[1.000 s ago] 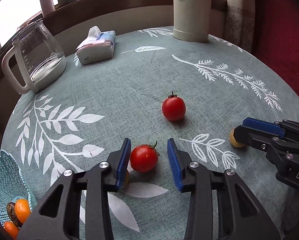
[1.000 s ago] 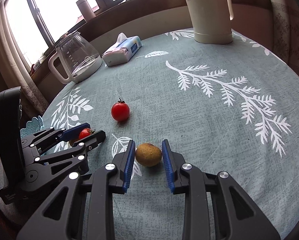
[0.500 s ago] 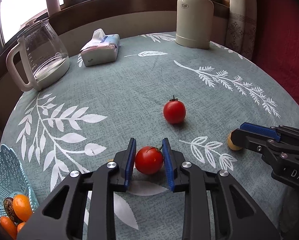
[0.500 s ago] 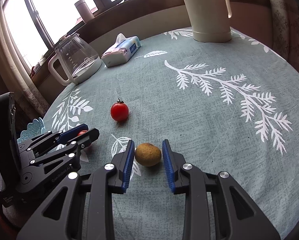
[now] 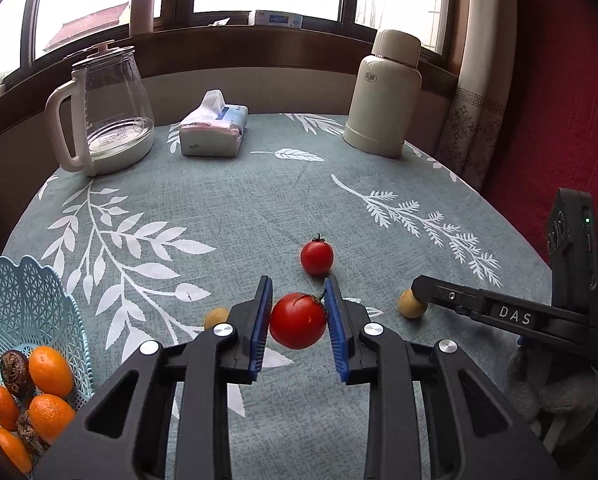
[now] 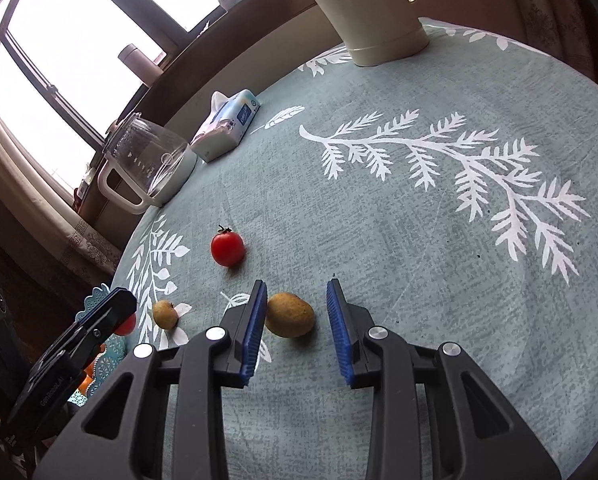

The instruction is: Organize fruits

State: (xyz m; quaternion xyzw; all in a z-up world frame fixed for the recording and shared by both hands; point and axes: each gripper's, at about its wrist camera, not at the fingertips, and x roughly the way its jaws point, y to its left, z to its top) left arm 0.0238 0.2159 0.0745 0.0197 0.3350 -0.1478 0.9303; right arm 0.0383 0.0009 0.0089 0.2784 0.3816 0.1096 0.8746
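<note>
The left tongs (image 5: 298, 320) are clamped on a tomato (image 5: 297, 321) at lower centre, due for the blue basket (image 5: 31, 304) at lower left, while the right tongs (image 6: 297, 326) stand apart around a brown fruit (image 6: 290, 314) on the desk (image 6: 419, 240), needing only to close.

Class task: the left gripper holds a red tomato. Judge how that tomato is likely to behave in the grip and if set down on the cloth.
The tomato looks round and smooth, so it would probably roll if released. Its glossy skin may slip between the left gripper pads. It seems soft, so hard squeezing could bruise it.
</note>
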